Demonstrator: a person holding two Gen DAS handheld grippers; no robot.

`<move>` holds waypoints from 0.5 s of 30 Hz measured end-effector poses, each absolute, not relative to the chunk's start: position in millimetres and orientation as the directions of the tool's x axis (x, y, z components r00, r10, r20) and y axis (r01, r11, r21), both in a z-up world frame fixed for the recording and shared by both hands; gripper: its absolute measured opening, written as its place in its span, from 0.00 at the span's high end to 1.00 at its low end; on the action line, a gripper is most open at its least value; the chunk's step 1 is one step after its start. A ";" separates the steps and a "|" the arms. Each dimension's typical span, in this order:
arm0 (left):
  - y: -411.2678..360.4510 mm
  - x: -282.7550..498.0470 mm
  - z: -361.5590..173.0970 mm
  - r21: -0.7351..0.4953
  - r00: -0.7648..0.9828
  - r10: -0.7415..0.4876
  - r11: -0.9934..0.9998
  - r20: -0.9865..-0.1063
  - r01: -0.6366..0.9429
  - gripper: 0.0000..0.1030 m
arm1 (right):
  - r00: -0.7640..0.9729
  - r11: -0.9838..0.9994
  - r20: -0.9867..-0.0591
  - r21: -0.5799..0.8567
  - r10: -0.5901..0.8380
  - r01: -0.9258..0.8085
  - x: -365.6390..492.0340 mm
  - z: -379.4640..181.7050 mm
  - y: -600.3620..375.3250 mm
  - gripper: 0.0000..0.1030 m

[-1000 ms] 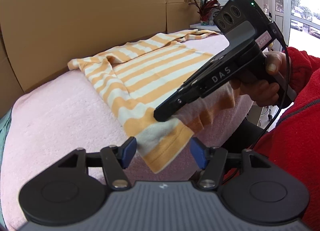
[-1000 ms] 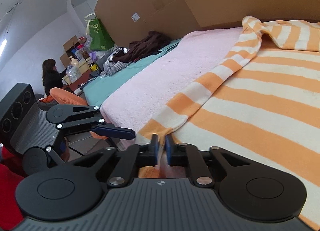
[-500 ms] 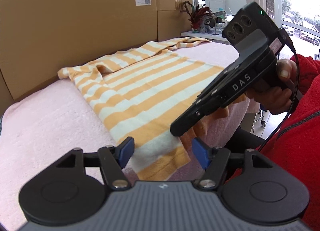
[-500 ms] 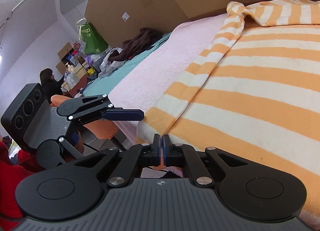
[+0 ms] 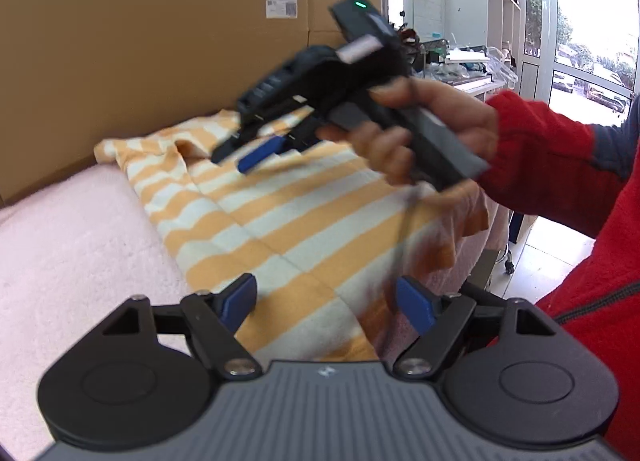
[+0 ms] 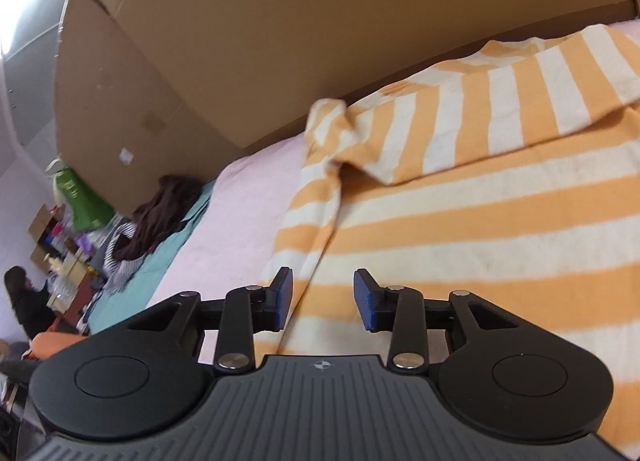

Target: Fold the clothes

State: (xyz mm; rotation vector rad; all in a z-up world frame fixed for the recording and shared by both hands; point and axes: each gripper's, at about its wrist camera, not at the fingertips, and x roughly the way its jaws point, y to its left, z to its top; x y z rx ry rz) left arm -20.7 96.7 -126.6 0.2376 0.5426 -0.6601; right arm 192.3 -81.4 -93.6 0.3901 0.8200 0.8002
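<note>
Striped orange-and-white shirt (image 6: 460, 221) lies spread on the pink blanket (image 5: 68, 245) covering the worktop, its near hem hanging over the front edge; one sleeve is folded inward across the body at 1 o'clock in the right wrist view. Left gripper (image 5: 326, 303) hovers over the hem, fingers released and wide, having just been opening, nothing between them. Right gripper (image 6: 322, 299), blurred in the left view and held by a hand (image 5: 432, 129) in a red sleeve, has fingers just opened, clear of the cloth below. Cardboard boxes (image 5: 160, 21) stand behind.

Motion-blurred right gripper (image 5: 256, 151) (hand too); striped shirt (image 6: 480, 221) cropped at right edge.
</note>
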 end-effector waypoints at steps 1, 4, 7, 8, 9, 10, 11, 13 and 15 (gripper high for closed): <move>95.8 -19.3 -128.7 0.034 0.654 -0.519 0.769 -0.551 0.639 0.23 | 0.430 0.660 -0.501 0.583 0.751 -0.474 202.0 -93.4 -75.4 0.61; 94.1 -16.5 -133.0 0.012 0.641 -0.528 0.766 -0.557 0.642 0.17 | 0.459 0.685 -0.508 0.547 0.729 -0.481 229.0 -95.2 -54.1 0.55; 94.7 -17.9 -132.1 -0.012 0.635 -0.539 0.767 -0.554 0.641 0.15 | 0.466 0.669 -0.481 0.561 0.743 -0.488 246.7 -99.2 -40.4 0.55; 95.1 -17.7 -131.5 -0.016 0.632 -0.541 0.766 -0.554 0.642 0.15 | 0.467 0.661 -0.469 0.571 0.750 -0.487 252.3 -100.7 -36.6 0.55; 95.4 -17.5 -131.0 -0.021 0.630 -0.544 0.766 -0.554 0.643 0.15 | 0.469 0.653 -0.458 0.583 0.755 -0.483 255.9 -102.6 -35.3 0.55; 95.6 -17.2 -130.3 -0.027 0.627 -0.546 0.765 -0.555 0.643 0.15 | 0.472 0.648 -0.449 0.590 0.759 -0.481 258.8 -104.4 -35.0 0.57; 95.7 -16.8 -129.7 -0.032 0.623 -0.549 0.764 -0.557 0.644 0.15 | 0.476 0.648 -0.446 0.592 0.758 -0.478 260.1 -106.3 -36.1 0.70; 95.5 -16.0 -127.9 -0.043 0.613 -0.556 0.760 -0.561 0.649 0.15 | 0.510 0.686 -0.466 0.576 0.723 -0.445 260.3 -107.0 -43.1 0.92; 95.9 -14.4 -126.6 -0.055 0.601 -0.566 0.752 -0.564 0.657 0.15 | 0.556 0.703 -0.452 0.582 0.697 -0.408 259.1 -106.2 -55.2 0.92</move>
